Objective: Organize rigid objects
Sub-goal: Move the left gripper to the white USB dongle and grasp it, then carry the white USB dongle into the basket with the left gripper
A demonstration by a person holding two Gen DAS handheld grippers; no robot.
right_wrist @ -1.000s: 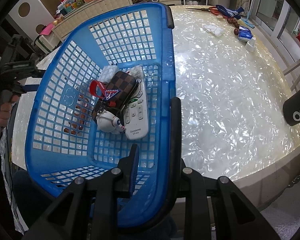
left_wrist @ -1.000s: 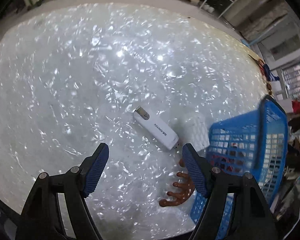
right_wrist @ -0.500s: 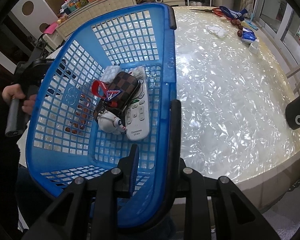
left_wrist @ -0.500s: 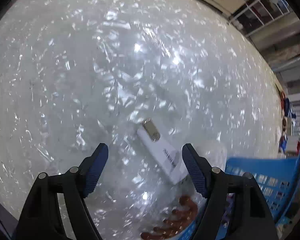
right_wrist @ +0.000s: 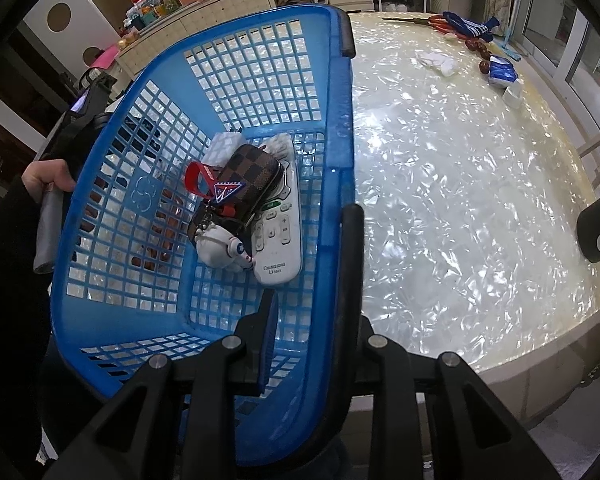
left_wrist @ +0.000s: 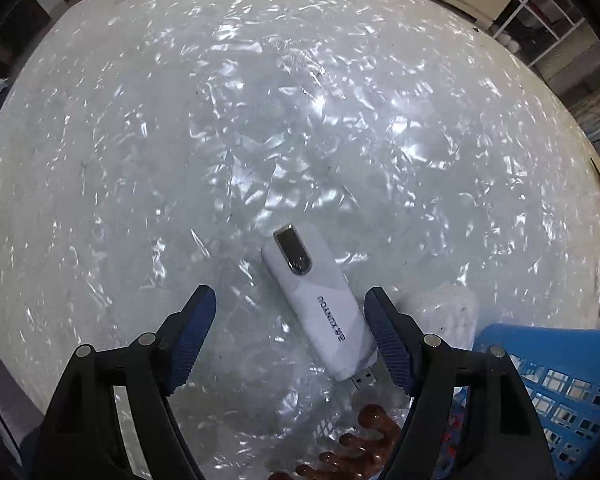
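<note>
Cream drawer cabinets [right_wrist: 236, 20] line the far wall, windows [right_wrist: 556, 28] at right.

Brown comb-like item [left_wrist: 350, 454]: cut off by the lower frame edge and partly behind a finger of the left tongs [left_wrist: 290, 336]; identity undetermined. Blue basket [left_wrist: 548, 364]: cropped at the right edge. Remote control [right_wrist: 278, 236]: upper half covered by the checkered pouch [right_wrist: 246, 184]. Small objects at the bench's far corner [right_wrist: 496, 68]: too small to identify.

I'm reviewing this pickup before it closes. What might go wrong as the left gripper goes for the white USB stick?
The USB stick lies diagonally, close to one pad of the open left gripper, so closing may spin it. The brown comb and blue basket, held by the right gripper, crowd that side.
</note>
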